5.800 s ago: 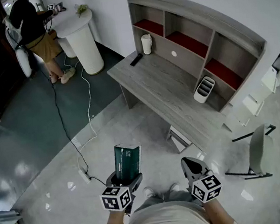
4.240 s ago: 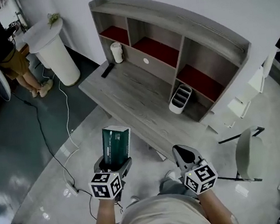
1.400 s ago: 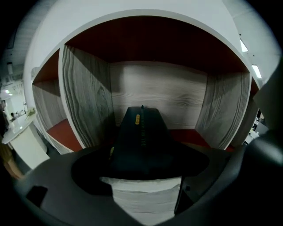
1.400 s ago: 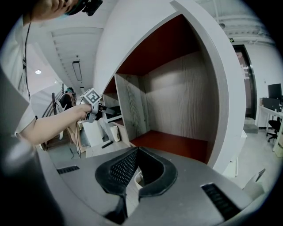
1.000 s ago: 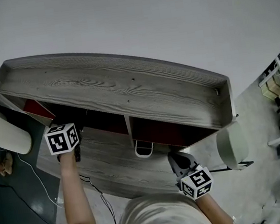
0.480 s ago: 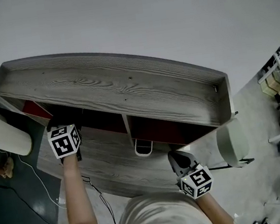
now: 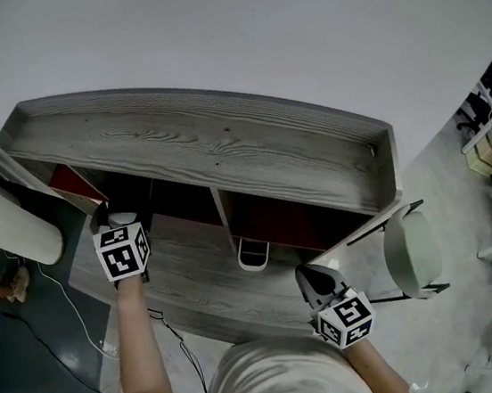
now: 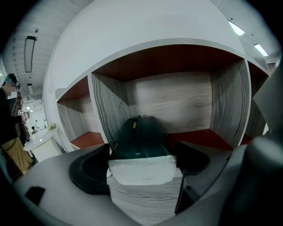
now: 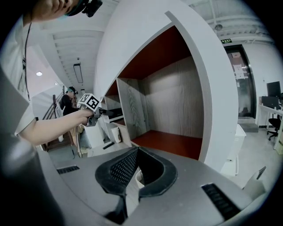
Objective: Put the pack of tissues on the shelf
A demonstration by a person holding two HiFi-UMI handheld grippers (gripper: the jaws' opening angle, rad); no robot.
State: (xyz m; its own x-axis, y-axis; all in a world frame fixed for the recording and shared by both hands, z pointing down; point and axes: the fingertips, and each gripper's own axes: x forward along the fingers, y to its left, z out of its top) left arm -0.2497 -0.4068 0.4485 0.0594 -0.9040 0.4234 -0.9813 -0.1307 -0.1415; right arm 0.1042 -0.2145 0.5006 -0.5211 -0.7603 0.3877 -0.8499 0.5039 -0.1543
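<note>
Left jaws: on the left gripper (image 8: 141,152) they stand wide and press on both sides of the pack of tissues (image 8: 140,134).
Pack look: long and dark green, with a seam along the top and a small yellow mark near the far end. The near end is white with rounded corners and faces the camera.
Pack place: between the left jaws, far end pointing into the mouth of the compartment (image 8: 177,101) straight ahead. I cannot tell whether it rests on anything.
Left edge: the divider (image 8: 104,112) stands just beside the pack's left side, and another compartment lies further left.
Room: the red floor (image 8: 199,137) shows bare to the right of the pack. The compartment's right wall (image 8: 227,106) is well apart from it, and the ceiling is well above.
Below: the grey wood-grain desk (image 7: 194,283) shows under the white end.
Overhang: in the head view the shelf (image 7: 212,146) has a top board that covers the compartments, and the left gripper sits at its front edge.
Middle: a white holder (image 7: 252,255) stands on the desk between the two grippers.
Right jaws: on the right gripper (image 9: 136,152) the tips meet with nothing between them. It is at the desk's near edge, well apart from the shelf.
Right edge: a pale chair (image 7: 413,254) is near the desk's right end.
</note>
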